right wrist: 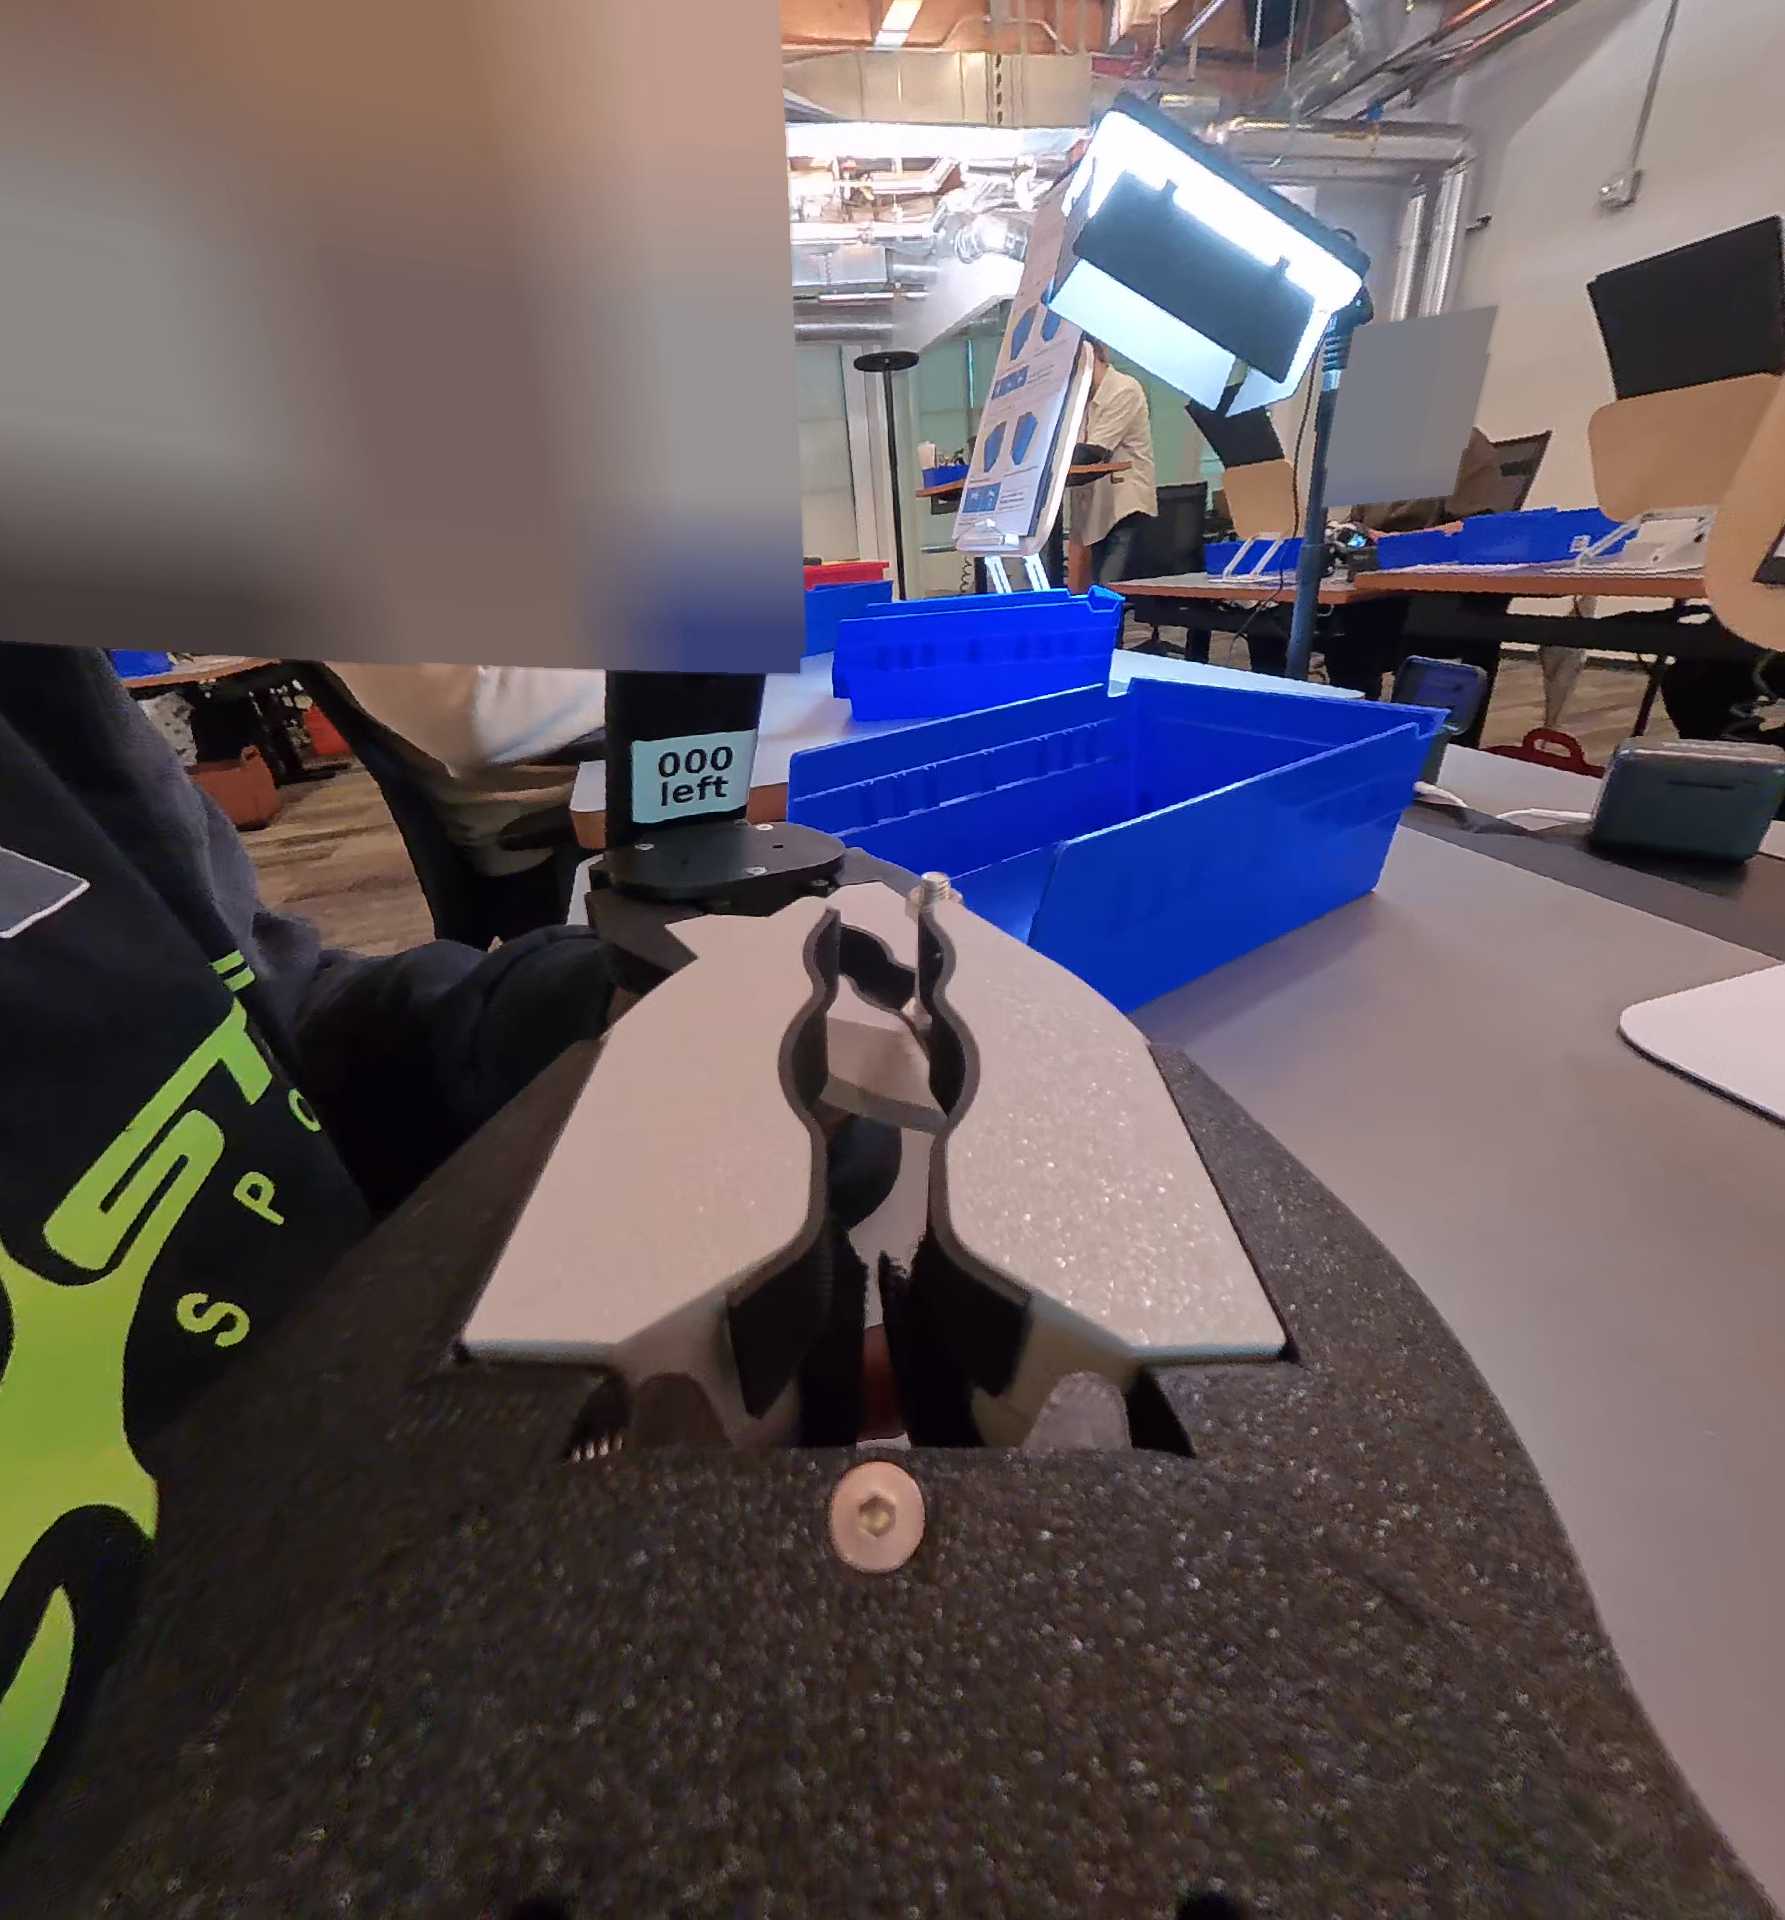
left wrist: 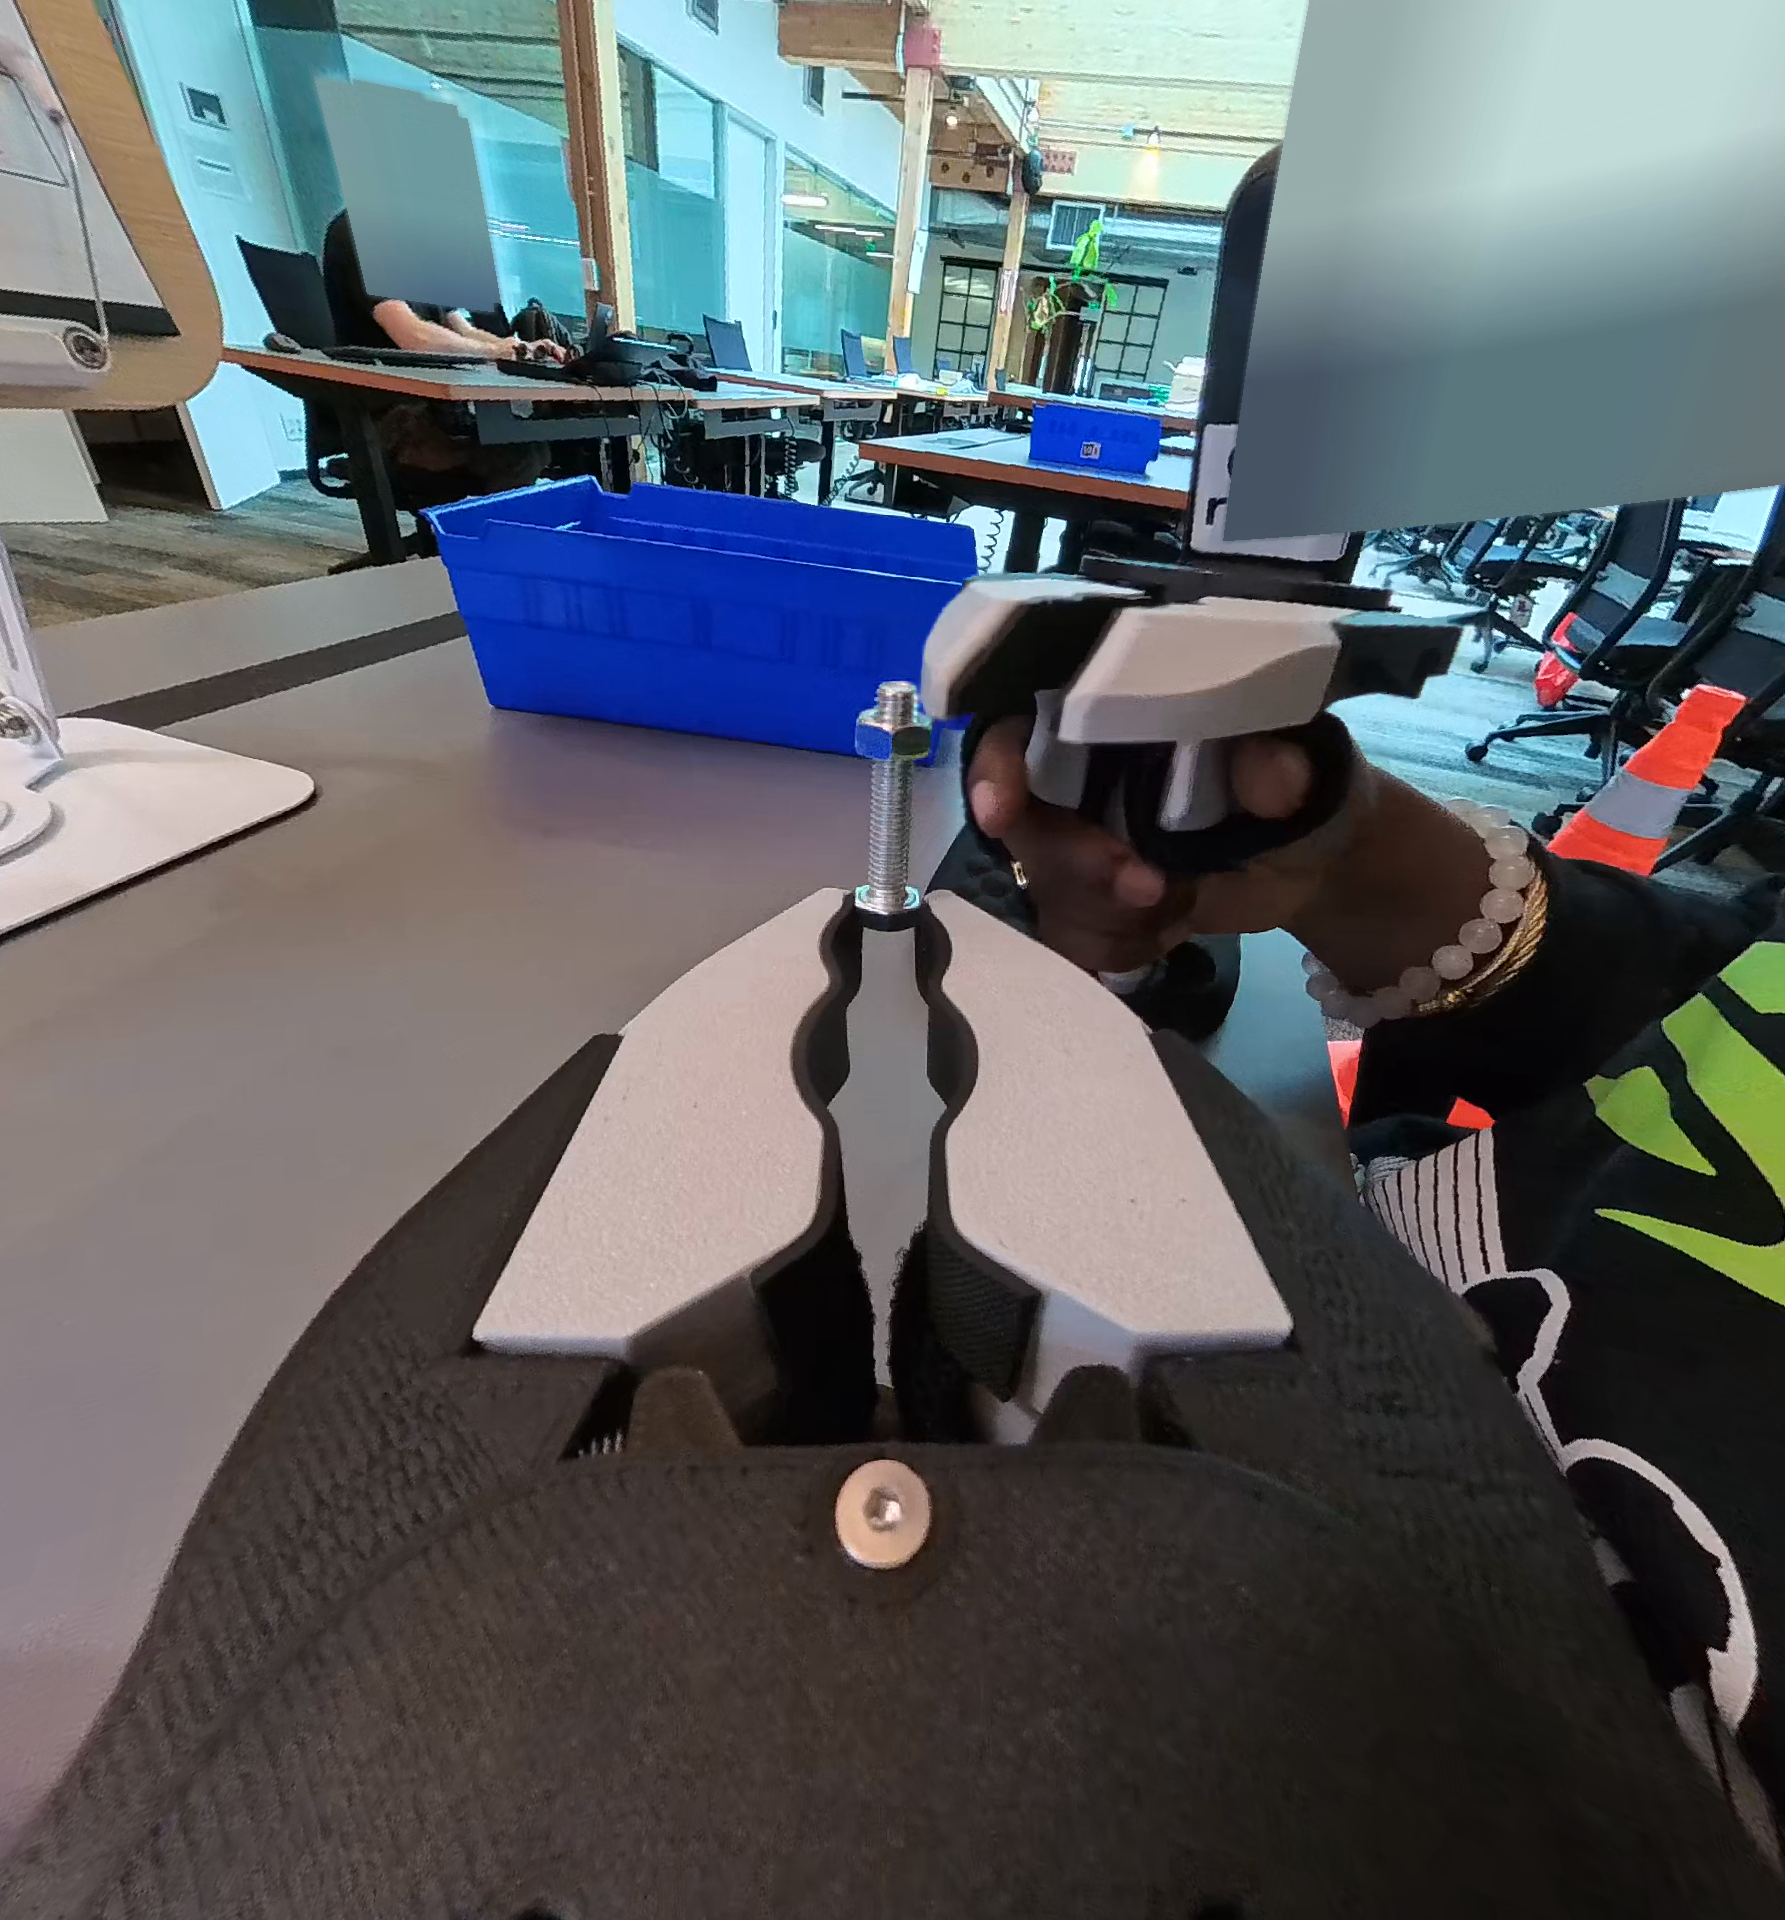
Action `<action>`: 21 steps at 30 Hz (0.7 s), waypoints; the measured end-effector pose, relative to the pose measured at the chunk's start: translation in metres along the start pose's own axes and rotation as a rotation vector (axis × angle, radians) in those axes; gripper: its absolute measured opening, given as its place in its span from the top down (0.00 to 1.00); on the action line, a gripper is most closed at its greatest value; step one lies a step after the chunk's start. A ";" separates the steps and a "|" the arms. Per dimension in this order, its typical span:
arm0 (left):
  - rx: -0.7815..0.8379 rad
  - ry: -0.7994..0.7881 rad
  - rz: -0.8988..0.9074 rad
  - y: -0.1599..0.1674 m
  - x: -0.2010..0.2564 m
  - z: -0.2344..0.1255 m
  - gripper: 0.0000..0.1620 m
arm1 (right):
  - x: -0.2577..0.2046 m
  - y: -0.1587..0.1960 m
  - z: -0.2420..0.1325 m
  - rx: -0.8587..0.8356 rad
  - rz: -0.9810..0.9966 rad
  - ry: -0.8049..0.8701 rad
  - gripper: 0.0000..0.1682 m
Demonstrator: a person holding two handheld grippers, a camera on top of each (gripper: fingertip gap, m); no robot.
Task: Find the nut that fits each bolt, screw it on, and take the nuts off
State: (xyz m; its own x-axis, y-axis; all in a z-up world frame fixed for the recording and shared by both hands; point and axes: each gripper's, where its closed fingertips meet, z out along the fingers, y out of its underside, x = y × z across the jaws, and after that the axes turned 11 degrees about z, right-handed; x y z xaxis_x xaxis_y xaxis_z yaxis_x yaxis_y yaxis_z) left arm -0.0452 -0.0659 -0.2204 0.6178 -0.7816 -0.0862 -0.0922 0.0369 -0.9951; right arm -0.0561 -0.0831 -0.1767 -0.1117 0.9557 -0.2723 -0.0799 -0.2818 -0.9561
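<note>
Silver threads show along the whole bolt (left wrist: 886,805), which stands upright with its head clamped between the fingertips of the left gripper (left wrist: 886,914). A hex nut (left wrist: 893,738) sits near the top end of the bolt, only a little thread showing above it. Behind the bolt, on the grey table (left wrist: 244,1039), is a blue bin (left wrist: 701,623); to the left of the bolt stands a white stand base (left wrist: 119,800).

The right gripper (left wrist: 1013,665) hovers just to the right of the nut, apart from it. Its jaws are nearly together with a narrow gap, and they hold nothing; in the right wrist view the tip of the bolt (right wrist: 935,888) appears just beyond its fingers (right wrist: 1023,1039).

I judge that the step in hand is turning the nut, either the first turns on or the last turns off; which one I cannot tell. The next move calls for bringing the right gripper onto the flats of the nut, closing on it, and rotating while the left gripper keeps the bolt steady and vertical.

A pale label (right wrist: 694,777) with printed writing is on the black post of the left gripper. A sheet with text stands far left of the bolt, too blurred to read.
</note>
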 end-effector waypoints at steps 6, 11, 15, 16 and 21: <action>-0.007 0.010 0.011 0.001 0.002 0.001 0.94 | 0.004 0.004 0.015 -0.017 0.013 -0.009 0.81; -0.015 0.015 0.016 0.002 0.003 0.002 0.94 | 0.000 0.008 0.025 -0.046 -0.001 -0.039 0.79; -0.009 0.010 0.010 0.001 0.002 0.001 0.94 | 0.000 0.006 0.019 -0.039 -0.007 -0.024 0.82; -0.008 0.008 0.008 0.001 0.002 0.001 0.94 | 0.001 0.005 0.017 -0.035 -0.007 -0.017 0.83; -0.005 0.004 0.005 0.001 0.001 0.001 0.94 | 0.002 0.003 0.004 -0.014 -0.004 0.007 0.89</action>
State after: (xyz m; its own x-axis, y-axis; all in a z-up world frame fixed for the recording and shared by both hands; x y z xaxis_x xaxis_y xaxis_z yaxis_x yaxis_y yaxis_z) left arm -0.0443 -0.0662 -0.2211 0.6144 -0.7837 -0.0912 -0.0992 0.0380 -0.9943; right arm -0.0606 -0.0823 -0.1797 -0.1043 0.9574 -0.2693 -0.0664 -0.2769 -0.9586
